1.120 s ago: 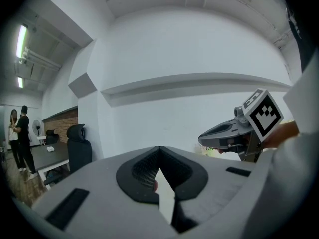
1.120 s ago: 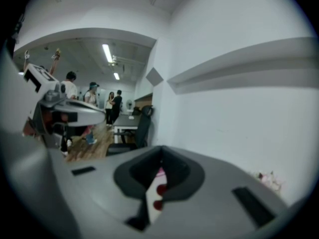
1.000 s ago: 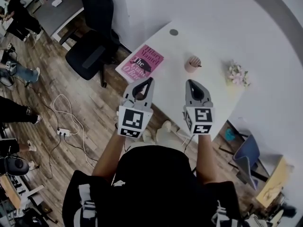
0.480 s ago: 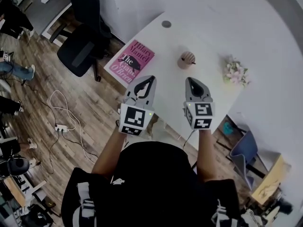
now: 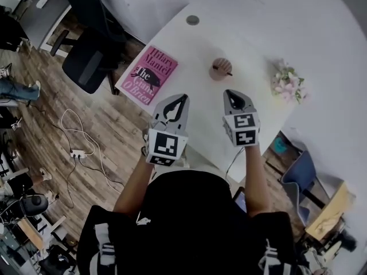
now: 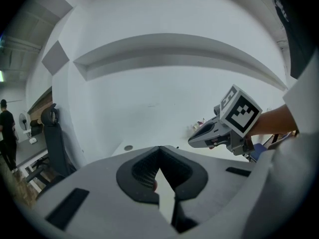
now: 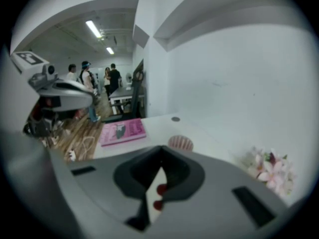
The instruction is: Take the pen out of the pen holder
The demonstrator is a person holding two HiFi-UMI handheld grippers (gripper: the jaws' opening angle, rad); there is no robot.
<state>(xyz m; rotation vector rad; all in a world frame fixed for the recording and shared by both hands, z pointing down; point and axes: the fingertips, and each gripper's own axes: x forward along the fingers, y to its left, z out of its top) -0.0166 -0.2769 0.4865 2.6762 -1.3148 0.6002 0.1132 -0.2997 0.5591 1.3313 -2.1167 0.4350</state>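
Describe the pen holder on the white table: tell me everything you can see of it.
The pen holder is a small round cup, pinkish tan, with vertical ribs down its wall in the right gripper view; its material can't be told. It stands upright on the white table, between the pink book and the flowers, apart from both. A dark pen pokes over its rim. Only the table and the pen touch it; the right gripper, jaws together, is short of it.
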